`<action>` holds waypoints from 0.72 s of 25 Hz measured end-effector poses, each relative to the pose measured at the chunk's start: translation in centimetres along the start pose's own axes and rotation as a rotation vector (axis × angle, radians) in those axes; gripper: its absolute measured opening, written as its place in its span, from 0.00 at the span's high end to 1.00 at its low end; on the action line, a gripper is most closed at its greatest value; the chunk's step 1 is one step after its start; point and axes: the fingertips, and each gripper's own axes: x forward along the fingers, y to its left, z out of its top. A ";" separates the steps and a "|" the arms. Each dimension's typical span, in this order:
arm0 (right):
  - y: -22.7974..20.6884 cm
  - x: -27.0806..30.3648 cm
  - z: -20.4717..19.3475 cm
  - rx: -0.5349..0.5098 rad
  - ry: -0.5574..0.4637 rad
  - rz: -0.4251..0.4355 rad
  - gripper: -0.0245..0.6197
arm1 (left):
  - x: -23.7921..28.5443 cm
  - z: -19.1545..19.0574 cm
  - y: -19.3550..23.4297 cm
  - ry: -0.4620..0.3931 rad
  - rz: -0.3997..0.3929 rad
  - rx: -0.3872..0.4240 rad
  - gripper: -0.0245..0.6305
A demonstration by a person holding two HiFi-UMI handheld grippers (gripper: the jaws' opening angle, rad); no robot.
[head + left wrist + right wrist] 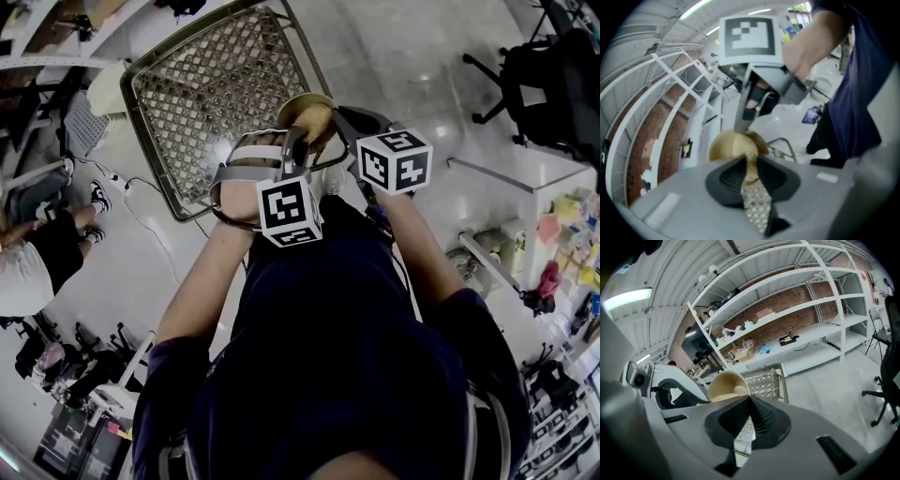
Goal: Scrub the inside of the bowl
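While the head view looks steeply down, the bowl (307, 114) hangs with the wire basket (216, 84) beneath it, the left gripper (296, 141) at its near rim and the right gripper (330, 120) just to its right. Over to the left gripper view: the left gripper (751, 163) is clamped on the bowl (733, 146) by the rim, and the right gripper (741, 125) dips into the hollow from above. Right gripper view now: the right gripper (750, 399) has its jaws pinched together with nothing visible between them, and the bowl (725, 384) is just ahead and left, mouth facing it, so the right hand looks placed to do the scrubbing.
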 end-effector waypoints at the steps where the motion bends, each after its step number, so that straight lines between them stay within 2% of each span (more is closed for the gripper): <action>1: -0.3 0.0 0.2 0.001 -0.002 -0.004 0.95 | 0.1 0.0 -0.6 -0.001 -0.022 0.012 0.85; 5: -1.1 0.3 0.4 0.007 -0.001 -0.018 0.95 | 0.4 -1.1 -1.8 0.012 -0.070 0.016 0.85; 11: -1.0 1.0 0.0 0.020 0.009 -0.026 0.95 | -0.2 -3.2 -0.9 0.010 -0.062 -0.049 0.85; 13: -0.8 1.2 0.0 0.021 0.011 -0.025 0.95 | -0.7 -3.4 -0.6 -0.029 -0.076 -0.107 0.85; 18: -0.7 1.7 0.6 0.037 -0.004 -0.037 0.95 | -2.9 -3.9 0.6 -0.196 -0.114 -0.353 0.85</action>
